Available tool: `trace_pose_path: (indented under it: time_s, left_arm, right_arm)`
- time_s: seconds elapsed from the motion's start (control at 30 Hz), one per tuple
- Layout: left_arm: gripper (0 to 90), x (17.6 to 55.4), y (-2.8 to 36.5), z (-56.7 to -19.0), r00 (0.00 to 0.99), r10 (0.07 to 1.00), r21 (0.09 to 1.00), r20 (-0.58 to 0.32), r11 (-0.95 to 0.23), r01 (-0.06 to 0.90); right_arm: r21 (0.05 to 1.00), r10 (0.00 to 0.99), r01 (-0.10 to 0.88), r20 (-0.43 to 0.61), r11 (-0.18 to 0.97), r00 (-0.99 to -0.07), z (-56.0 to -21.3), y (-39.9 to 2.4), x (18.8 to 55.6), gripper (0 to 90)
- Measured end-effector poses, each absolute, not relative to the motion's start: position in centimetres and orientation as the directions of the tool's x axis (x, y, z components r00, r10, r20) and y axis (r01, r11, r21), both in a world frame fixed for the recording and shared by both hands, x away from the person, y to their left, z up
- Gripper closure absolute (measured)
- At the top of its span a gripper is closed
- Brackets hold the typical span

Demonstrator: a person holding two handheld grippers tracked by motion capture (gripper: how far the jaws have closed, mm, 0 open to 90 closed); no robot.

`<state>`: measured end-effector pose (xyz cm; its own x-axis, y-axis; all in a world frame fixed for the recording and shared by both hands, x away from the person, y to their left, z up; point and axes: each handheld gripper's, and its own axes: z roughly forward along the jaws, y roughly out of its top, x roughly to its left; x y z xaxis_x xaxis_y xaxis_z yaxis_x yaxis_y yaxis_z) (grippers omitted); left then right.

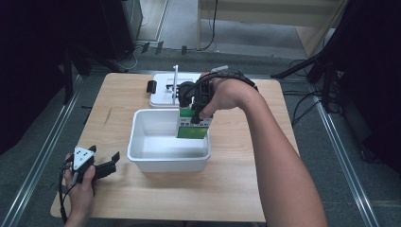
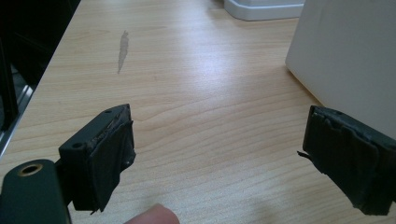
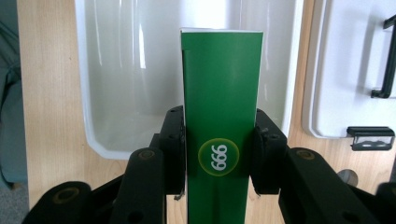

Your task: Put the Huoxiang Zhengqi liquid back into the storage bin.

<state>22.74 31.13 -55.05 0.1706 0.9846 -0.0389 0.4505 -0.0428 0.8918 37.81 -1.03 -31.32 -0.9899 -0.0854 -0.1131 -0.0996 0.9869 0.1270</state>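
Right gripper (image 3: 218,149) clamps green box (image 3: 222,107) across its narrow sides over bin (image 1: 142,142); looks light, crushable card; left gripper (image 2: 233,158) wide open, empty.

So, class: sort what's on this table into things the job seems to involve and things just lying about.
In use, apparently:
- green box, clamped in the right tool
- white bin, which the box hangs over

Lying about:
- white lid beyond the bin
- left tool, open, idle over the table

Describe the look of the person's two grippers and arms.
Both grippers are black. The left gripper carries a grey three-cornered plate with dark dots and trails a black cable; its fingers wear frayed black padding. The right gripper is black too, with brass-ringed holes. Both forearms are bare, no sleeves.
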Motion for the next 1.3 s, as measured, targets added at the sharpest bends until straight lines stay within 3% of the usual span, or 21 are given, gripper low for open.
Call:
trace_pose_path:
  time_s: [1.3]
  left_arm:
    - [9.8, 22.7, 31.1, -55.0, 0.173, 0.984, 0.889, -0.036, -0.048, 0.456]
  right_arm:
    - [0.084, -0.082, -0.086, -0.053, 0.993, -0.995, -38.3, 0.7, 39.0, 64.0]
